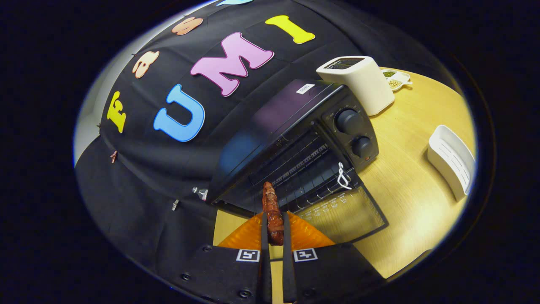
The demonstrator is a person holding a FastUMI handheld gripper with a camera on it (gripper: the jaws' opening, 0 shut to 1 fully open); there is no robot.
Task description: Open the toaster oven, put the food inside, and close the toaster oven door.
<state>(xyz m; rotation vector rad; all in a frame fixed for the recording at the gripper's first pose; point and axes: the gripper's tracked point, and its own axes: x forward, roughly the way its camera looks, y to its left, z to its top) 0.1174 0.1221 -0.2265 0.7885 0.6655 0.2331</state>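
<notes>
A black toaster oven stands on the wooden table with its glass door folded down flat toward me. Its wire rack and two knobs show. My gripper is shut on a reddish-brown sausage-like piece of food. Both fingers press its sides. The food sticks out ahead of the fingertips, its tip just in front of the oven's open mouth, above the near corner of the lowered door.
A white pop-up toaster stands beyond the oven. A small white dish of beans lies behind it. A white rack-like tray sits on the table past the oven's knob side. An orange mat lies under the fingers.
</notes>
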